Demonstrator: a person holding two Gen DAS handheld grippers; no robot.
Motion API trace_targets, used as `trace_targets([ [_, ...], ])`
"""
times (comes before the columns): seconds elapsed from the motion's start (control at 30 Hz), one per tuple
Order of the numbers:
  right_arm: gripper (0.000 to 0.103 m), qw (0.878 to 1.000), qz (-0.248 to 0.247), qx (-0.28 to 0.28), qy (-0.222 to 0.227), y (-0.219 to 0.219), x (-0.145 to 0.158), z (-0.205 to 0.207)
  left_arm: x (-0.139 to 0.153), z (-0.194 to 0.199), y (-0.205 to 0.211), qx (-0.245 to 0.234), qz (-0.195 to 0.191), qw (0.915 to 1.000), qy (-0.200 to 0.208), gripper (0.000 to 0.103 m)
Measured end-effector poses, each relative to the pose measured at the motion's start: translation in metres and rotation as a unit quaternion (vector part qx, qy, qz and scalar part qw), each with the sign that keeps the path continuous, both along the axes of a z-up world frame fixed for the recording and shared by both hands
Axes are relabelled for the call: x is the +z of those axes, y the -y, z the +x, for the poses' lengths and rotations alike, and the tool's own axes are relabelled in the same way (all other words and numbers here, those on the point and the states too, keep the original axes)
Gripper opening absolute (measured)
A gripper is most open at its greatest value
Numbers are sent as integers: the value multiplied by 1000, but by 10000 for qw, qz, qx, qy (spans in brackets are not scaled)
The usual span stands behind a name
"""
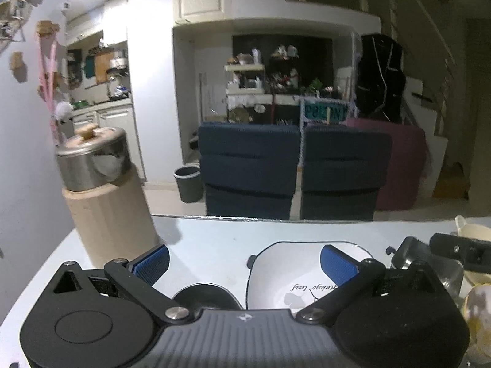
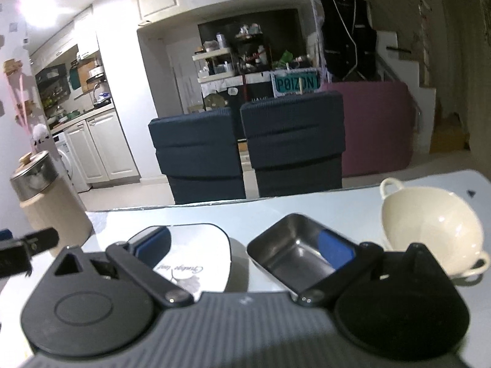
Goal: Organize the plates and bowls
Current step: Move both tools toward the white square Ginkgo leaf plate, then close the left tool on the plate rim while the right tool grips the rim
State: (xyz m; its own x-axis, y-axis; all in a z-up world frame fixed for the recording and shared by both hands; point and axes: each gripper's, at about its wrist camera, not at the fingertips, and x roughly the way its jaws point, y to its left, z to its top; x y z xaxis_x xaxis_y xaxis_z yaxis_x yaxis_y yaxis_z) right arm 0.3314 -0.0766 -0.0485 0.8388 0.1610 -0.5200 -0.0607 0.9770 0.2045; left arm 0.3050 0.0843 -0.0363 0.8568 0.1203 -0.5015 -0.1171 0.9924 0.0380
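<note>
Square white glossy bowl [image 1: 294, 279], rectangular steel tray [image 2: 294, 251], round cream bowl [image 2: 429, 230]; both grippers' fingers wide, empty.

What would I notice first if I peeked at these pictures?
Probably the big black claws with blue pads, both wide open and empty at the bottom of each view: the left claw and the right claw. Just past them on the pale table sit a white plate with writing, a shiny metal tray and a cream bowl to the right. Two blue chairs stand behind the table.
</note>
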Motion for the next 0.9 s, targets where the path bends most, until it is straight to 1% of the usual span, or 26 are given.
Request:
trace_targets([
  [0.1,103,9992,257,222,-189,2,-7,16,-9,17,-5,-173,-117,9997,-131,103],
  [0.17,103,9975,580,245,-334,3,-12,26,-15,24,-11,-296,-310,9991,-51,103],
  [0.2,103,9958,785,226,-412,5,-15,31,-18,27,-14,-385,-482,9981,-11,103],
  [0.27,103,9914,1186,164,-531,10,-21,38,-24,34,-23,-456,-869,9951,-76,103],
  [0.33,103,9849,1552,309,-701,14,-28,46,-29,40,-33,-409,-1222,9916,-129,103],
  [0.4,103,9796,1733,436,-919,14,-34,54,-33,44,-41,-443,-1480,9878,-199,102],
  [0.43,103,9765,1817,529,-1034,14,-37,57,-36,47,-45,-453,-1577,9861,-269,101],
  [0.5,103,9687,2026,646,-1281,16,-42,62,-40,53,-49,-506,-1734,9827,-399,91],
  [0.53,100,9650,2132,659,-1377,17,-45,64,-42,56,-51,-538,-1787,9813,-466,88],
  [0.57,93,9609,2254,669,-1465,18,-47,66,-44,59,-53,-574,-1830,9801,-517,83],
  [0.6,89,9575,2351,680,-1527,21,-52,63,-46,61,-53,-619,-1859,9789,-580,80],
  [0.67,74,9530,2432,610,-1701,23,-58,65,-50,66,-52,-682,-1861,9779,-668,76],
  [0.7,71,9531,2399,554,-1759,24,-61,69,-52,68,-52,-710,-1859,9776,-692,75],
  [0.77,60,9551,2261,498,-1846,26,-67,72,-55,72,-53,-696,-1833,9778,-743,74],
  [0.9,47,9575,2125,508,-1885,27,-68,69,-65,79,-59,-458,-1839,9782,-853,65],
])
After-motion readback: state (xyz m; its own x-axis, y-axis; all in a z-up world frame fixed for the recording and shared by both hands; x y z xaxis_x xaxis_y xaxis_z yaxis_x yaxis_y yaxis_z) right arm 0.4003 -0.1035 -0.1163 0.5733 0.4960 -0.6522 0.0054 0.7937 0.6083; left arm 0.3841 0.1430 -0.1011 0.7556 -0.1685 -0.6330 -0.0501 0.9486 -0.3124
